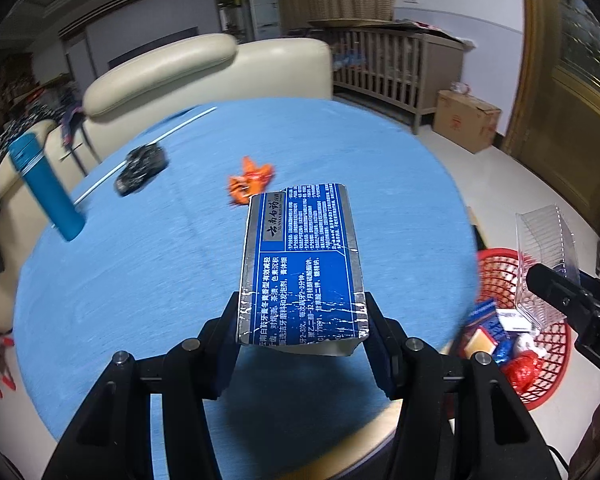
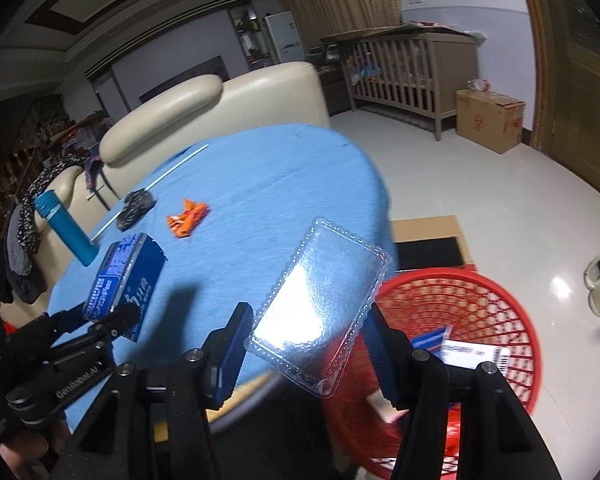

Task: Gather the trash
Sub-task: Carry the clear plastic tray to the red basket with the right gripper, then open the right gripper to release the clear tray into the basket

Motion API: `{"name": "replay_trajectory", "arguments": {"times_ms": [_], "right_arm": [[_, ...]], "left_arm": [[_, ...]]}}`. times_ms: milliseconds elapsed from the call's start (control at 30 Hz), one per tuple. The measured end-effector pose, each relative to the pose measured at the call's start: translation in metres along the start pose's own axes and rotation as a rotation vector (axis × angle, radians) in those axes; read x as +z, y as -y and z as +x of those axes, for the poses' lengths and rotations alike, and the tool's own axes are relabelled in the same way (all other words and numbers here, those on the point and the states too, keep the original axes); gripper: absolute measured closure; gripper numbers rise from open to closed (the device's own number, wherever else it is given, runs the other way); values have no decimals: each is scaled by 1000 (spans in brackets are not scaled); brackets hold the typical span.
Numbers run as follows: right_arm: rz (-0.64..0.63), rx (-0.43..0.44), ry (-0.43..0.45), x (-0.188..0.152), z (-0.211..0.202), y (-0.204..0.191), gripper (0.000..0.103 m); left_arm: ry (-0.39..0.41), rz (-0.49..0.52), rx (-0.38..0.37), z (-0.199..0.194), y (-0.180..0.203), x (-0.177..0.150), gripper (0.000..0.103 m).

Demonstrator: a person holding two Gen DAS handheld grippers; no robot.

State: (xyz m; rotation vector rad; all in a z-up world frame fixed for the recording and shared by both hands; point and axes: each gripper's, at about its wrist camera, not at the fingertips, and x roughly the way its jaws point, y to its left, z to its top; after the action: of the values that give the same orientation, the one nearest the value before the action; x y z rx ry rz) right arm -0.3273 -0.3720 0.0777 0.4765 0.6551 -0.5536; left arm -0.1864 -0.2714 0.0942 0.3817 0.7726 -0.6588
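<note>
Left gripper [image 1: 302, 316] jaws clamp a blue-and-silver toothpaste carton [image 1: 302, 264] mid-frame, right gripper [image 2: 306, 346] jaws pinch a clear plastic tray [image 2: 320, 304], both lifted clear of the table, seemingly bound for the red mesh basket [image 2: 496, 304] at lower right.

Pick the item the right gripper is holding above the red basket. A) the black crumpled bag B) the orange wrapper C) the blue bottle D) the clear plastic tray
D: the right gripper has its jaws closed on the clear plastic tray, held partly over the red basket; the orange wrapper, blue bottle and black crumpled bag all sit on the blue table.
</note>
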Motion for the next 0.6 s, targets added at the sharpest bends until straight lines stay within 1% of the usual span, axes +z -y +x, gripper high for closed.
{"name": "replay_trajectory", "arguments": {"times_ms": [167,267,433,600], "right_arm": [[40,-63,-2,-5,-4,40,44],[59,-87,-13,-9,-4,57,44],[84,-114,-28,-20,-6,83,44],[107,-126,-47,-25,-5,99,44]], "left_arm": [[3,52,-33,0,27,3,46],[2,85,-50,1,44,4,46],[-4,145,-78,5,69,6,46],[-15,194,-102,7,94,5,46]]}}
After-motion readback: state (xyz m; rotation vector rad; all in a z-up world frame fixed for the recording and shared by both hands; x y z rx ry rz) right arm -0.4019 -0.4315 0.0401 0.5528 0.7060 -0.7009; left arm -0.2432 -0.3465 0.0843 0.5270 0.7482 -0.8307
